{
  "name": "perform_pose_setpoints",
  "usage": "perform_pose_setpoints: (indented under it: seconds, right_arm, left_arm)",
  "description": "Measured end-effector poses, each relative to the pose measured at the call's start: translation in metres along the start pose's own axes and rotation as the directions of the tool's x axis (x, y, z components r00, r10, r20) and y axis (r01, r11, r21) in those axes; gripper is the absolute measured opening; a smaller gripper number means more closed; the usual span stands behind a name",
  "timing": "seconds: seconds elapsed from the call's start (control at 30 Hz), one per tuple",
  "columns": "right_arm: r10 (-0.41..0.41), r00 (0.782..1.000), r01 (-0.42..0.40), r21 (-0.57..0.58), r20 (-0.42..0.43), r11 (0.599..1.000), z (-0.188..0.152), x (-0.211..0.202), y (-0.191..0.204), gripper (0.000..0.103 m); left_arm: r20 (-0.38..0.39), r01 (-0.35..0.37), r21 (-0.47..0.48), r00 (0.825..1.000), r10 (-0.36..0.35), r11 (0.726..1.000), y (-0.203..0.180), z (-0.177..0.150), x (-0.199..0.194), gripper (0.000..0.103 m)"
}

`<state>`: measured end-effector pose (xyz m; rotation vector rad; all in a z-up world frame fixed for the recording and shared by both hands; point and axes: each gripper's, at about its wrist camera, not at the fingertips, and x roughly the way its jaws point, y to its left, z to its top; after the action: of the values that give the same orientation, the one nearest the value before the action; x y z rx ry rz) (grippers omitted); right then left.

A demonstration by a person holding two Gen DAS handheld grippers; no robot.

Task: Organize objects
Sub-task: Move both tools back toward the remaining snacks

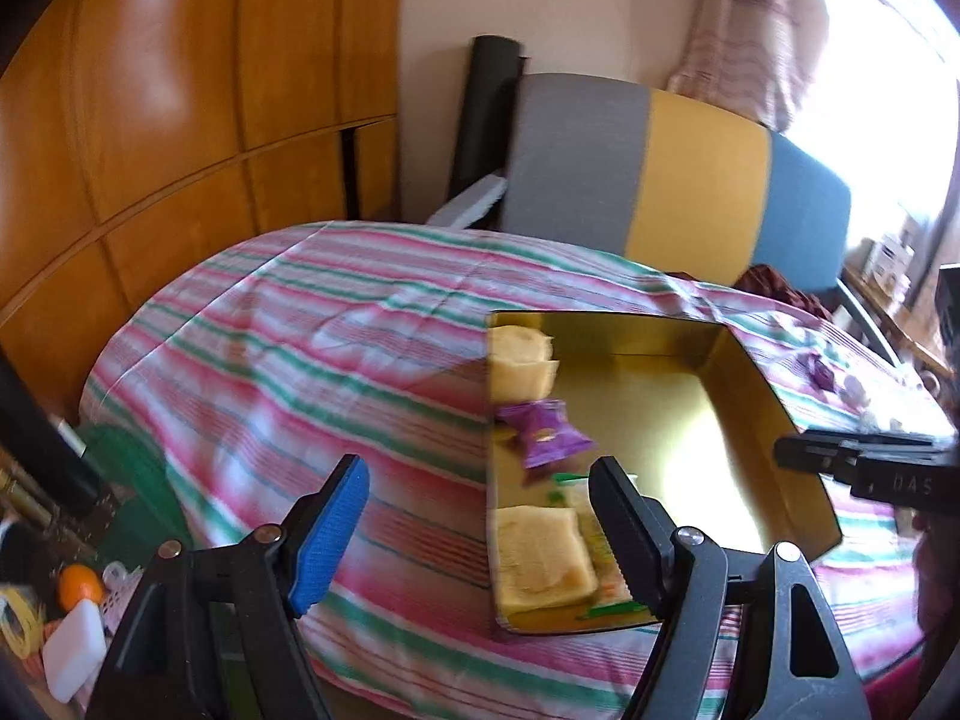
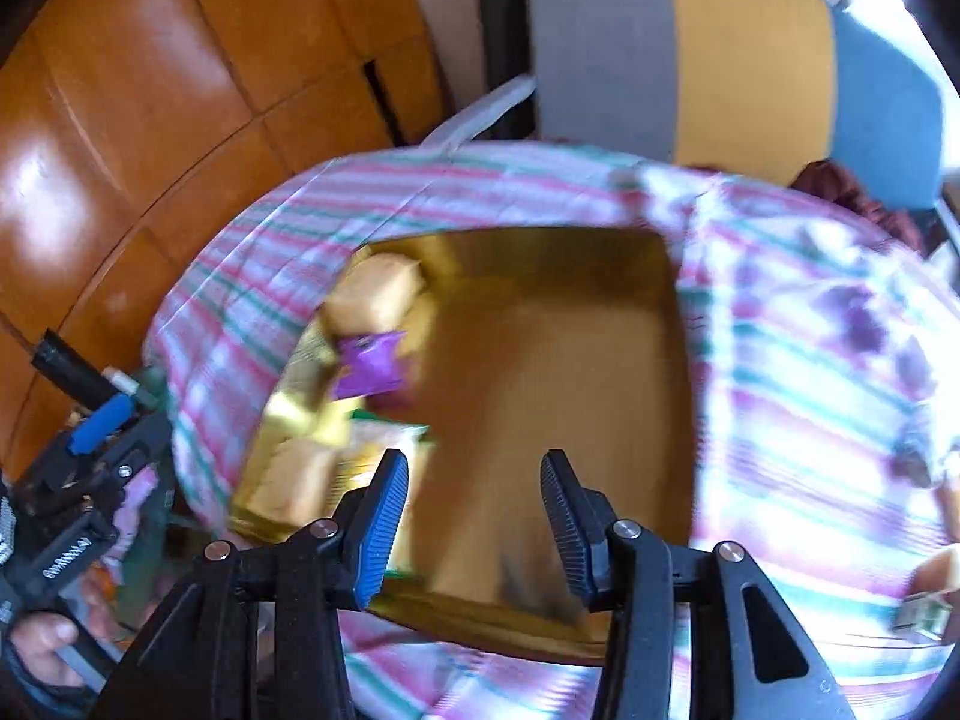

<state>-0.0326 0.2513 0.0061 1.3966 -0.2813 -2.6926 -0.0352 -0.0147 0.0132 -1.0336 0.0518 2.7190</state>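
Observation:
A gold box (image 1: 774,396) lies open on the striped tablecloth (image 1: 288,324). Along its left side lie pale yellow packets (image 1: 540,564), a purple packet (image 1: 543,432) and green-printed packets. My left gripper (image 1: 480,534) is open over the box's near left corner, with nothing between its fingers. My right gripper (image 2: 477,522) hangs open above the box's (image 2: 558,360) bare floor, holding nothing; this view is blurred. The right gripper's tip (image 1: 864,462) enters the left wrist view at the right edge. The left gripper (image 2: 90,420) and the hand holding it show at the left of the right wrist view.
More purple packets (image 2: 858,312) and a small packet (image 2: 924,600) lie on the cloth right of the box. A grey, yellow and blue chair back (image 1: 690,174) stands behind the table, wooden cabinets (image 1: 150,120) to the left. An orange (image 1: 80,585) and clutter lie below the table's left edge.

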Motion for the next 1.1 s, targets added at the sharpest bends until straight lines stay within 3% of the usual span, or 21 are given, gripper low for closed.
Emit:
perform_pose_setpoints:
  seconds: [0.27, 0.6, 0.73, 0.93, 1.1]
  right_arm:
    - [-0.155, 0.987, 0.148, 0.150, 0.033, 0.978, -0.016, -0.032, -0.097, 0.047]
    - [-0.348, 0.937, 0.325, 0.338, 0.008, 0.883, -0.033, -0.059, -0.234, 0.047]
    - [-0.367, 0.929, 0.309, 0.444, 0.049, 0.841, -0.048, -0.069, -0.275, 0.047]
    - [-0.357, 0.931, 0.259, 0.554, 0.075, 0.791, -0.062, -0.076, -0.300, 0.047]
    - [-0.341, 0.938, 0.230, 0.617, 0.066, 0.753, -0.070, -0.082, -0.312, 0.047]
  left_arm:
    - [-0.026, 0.095, 0.087, 0.995, -0.093, 0.992, -0.053, 0.009, 0.007, 0.077]
    - [-0.067, 0.199, 0.187, 0.980, -0.189, 0.962, -0.126, 0.041, 0.023, 0.077]
    - [-0.084, 0.253, 0.247, 0.967, -0.240, 0.935, -0.167, 0.056, 0.032, 0.077]
    - [-0.189, 0.349, 0.291, 0.934, -0.304, 0.891, -0.235, 0.069, 0.063, 0.077]
    - [-0.242, 0.370, 0.354, 0.923, -0.298, 0.859, -0.295, 0.078, 0.093, 0.076]
